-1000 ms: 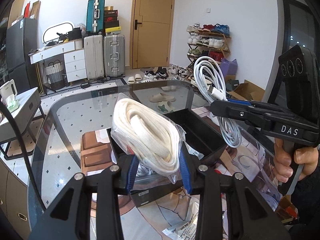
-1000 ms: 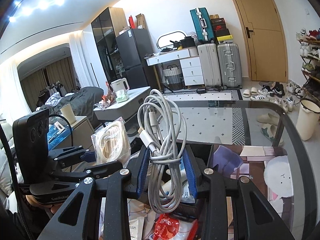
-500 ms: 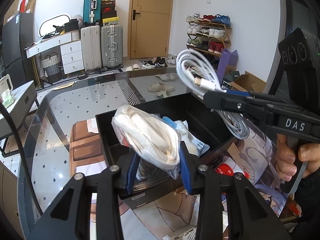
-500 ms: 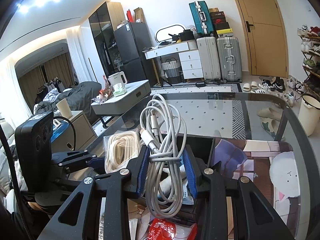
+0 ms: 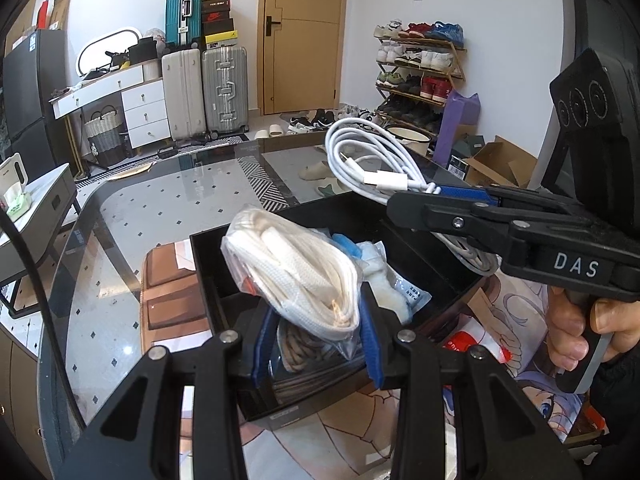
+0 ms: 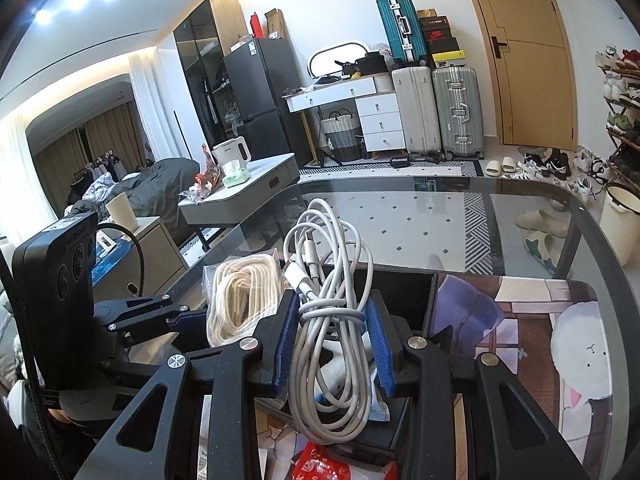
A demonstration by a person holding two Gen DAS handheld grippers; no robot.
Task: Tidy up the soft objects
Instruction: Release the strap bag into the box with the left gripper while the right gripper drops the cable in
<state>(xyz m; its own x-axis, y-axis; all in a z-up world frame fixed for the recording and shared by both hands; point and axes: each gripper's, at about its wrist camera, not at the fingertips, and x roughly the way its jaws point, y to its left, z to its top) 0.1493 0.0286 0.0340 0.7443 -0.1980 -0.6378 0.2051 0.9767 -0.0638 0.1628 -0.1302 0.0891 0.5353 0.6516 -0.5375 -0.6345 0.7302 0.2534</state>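
— Two grippers are seen over a glass table; what is lying on it?

— A black box is set on a printed mat, and soft packets are piled inside it.

— What is held by the left gripper?

— A clear bag of white cord is clamped between its blue pads. The bag is held above the near part of the box, over a coil of grey rope lying there.

— And the right gripper?

— A bundle of white cable is pinched between its pads, with loops sticking up and hanging down. The bundle is held above the box, to the right of the bag. In the left view, the trigger is seen squeezed by a hand.

— Is either load resting in the box?

— Neither is seen touching it; both are held just above.
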